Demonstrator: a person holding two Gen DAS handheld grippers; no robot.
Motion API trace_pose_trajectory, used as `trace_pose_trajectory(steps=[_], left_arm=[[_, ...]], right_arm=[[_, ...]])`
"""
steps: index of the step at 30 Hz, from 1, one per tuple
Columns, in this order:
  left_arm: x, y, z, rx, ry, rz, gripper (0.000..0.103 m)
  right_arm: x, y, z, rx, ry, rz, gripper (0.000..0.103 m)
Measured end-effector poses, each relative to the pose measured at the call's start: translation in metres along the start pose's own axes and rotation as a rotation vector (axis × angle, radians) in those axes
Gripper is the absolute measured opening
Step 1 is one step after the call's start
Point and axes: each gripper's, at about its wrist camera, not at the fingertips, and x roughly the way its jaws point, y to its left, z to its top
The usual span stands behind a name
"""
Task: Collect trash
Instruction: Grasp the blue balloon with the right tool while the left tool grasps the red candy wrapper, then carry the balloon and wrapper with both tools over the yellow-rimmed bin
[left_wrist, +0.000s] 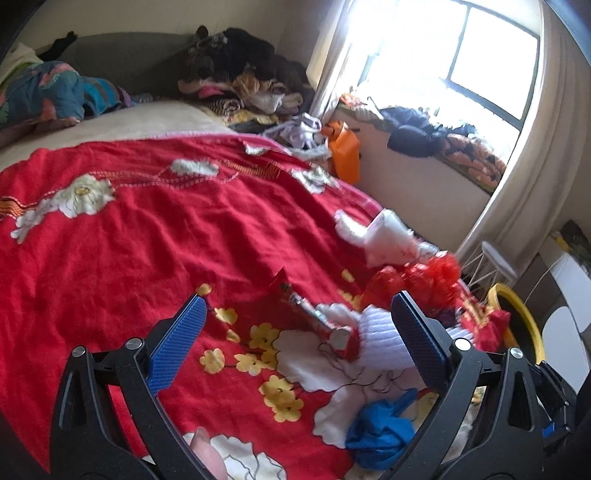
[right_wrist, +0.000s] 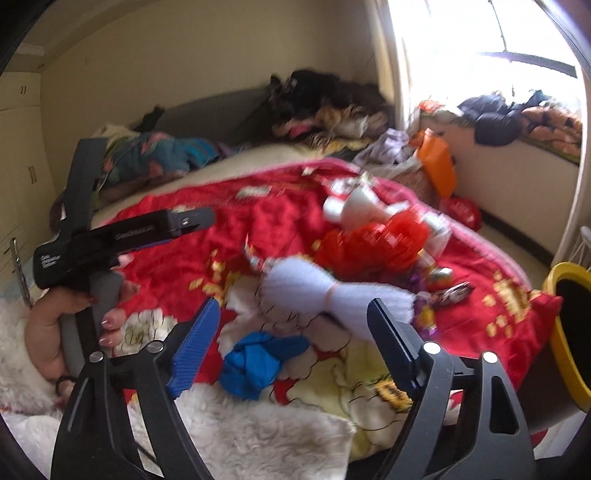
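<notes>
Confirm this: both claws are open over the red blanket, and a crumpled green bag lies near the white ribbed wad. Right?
Not quite. The bag is blue, not green; the right wrist view shows it clearly. Otherwise right: the left claw and right claw are open over the red blanket, near the white wad.

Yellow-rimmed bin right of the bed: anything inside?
The yellow-rimmed bin shows only a dark interior past its rim; its bottom is hidden. Trash remains on the red floral blanket.

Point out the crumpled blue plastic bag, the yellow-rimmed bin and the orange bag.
Crumpled blue plastic bag (right_wrist: 255, 363): right wrist view, centre of the bundle.
Yellow-rimmed bin (right_wrist: 557, 332): right wrist view, near rim.
Orange bag (left_wrist: 345, 153): left wrist view, front face.
</notes>
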Motion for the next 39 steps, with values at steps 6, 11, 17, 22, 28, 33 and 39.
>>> trace_pose_trajectory(steps=[6, 11, 17, 22, 28, 33, 39], left_arm=[[0.032, 0.003, -0.001, 0.012, 0.074, -0.003, 0.089], [0.057, 0.008, -0.005, -0.025, 0.154, -0.03, 0.07], [0.078, 0.011, -0.008, -0.092, 0.235, -0.093, 0.045], [0.085, 0.016, -0.013, -0.164, 0.273, -0.141, 0.015], [0.065, 0.015, -0.003, -0.166, 0.208, -0.17, 0.006], [0.039, 0.003, 0.01, -0.099, 0.131, -0.165, 0.005], [0.016, -0.023, 0.021, -0.015, 0.072, -0.182, 0.005]], right_arm=[[0.036, 0.009, -0.003, -0.034, 0.154, 0.045, 0.067], [0.062, 0.019, -0.01, -0.078, 0.285, 0.046, 0.048], [0.072, 0.027, -0.016, -0.12, 0.35, 0.091, 0.011], [0.058, 0.026, -0.014, -0.112, 0.29, 0.111, 0.005], [0.027, 0.012, -0.004, -0.055, 0.178, 0.128, 0.004], [0.006, 0.004, 0.004, -0.025, 0.088, 0.131, 0.003], [-0.019, -0.006, 0.017, 0.0, -0.015, 0.098, 0.003]])
